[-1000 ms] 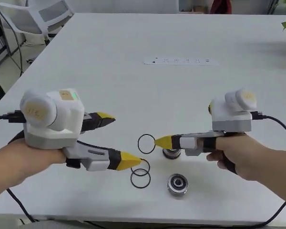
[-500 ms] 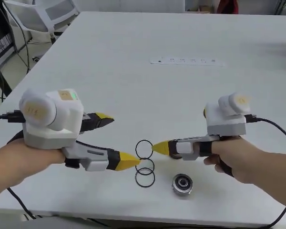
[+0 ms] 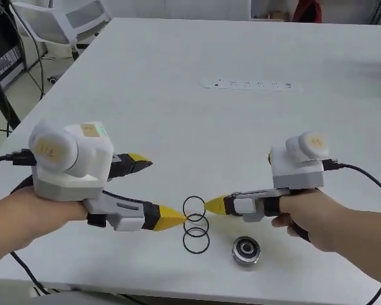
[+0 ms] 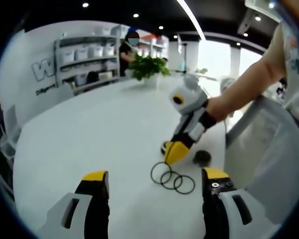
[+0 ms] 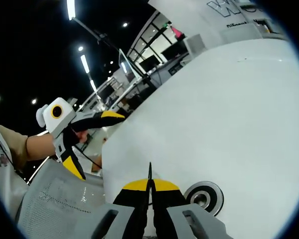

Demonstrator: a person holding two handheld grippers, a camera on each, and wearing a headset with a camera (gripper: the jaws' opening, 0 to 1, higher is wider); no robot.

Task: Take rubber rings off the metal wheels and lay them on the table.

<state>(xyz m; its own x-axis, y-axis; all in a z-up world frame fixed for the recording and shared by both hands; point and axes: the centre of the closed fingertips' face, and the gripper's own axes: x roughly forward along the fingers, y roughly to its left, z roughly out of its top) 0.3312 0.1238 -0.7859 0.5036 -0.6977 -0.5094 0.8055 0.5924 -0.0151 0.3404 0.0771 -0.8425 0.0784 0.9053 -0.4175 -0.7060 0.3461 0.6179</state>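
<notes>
My right gripper (image 3: 211,204) is shut on the edge of a thin black rubber ring (image 3: 194,206), held low at the table. That ring shows edge-on as a dark line (image 5: 149,172) above the shut jaws (image 5: 149,186). Two more rings (image 3: 197,223) (image 3: 196,240) lie flat in a row right beside it, the first overlapping the held one. A metal wheel (image 3: 246,250) with a dark hub lies near the front edge, below my right hand; a wheel (image 5: 204,196) also sits next to my right jaws. My left gripper (image 3: 156,190) hangs open left of the rings (image 4: 170,178), holding nothing.
The white table (image 3: 178,114) carries a flush power strip (image 3: 249,84) at the back. An office chair (image 3: 51,19) stands off the far left corner. A potted plant (image 4: 147,67) and shelves with bins (image 4: 84,62) lie beyond the table. Cables trail from both grippers.
My right gripper has carried its ring toward me, up against the two rings on the table. The wheel under it is now covered by the gripper. My left gripper has stayed put.
</notes>
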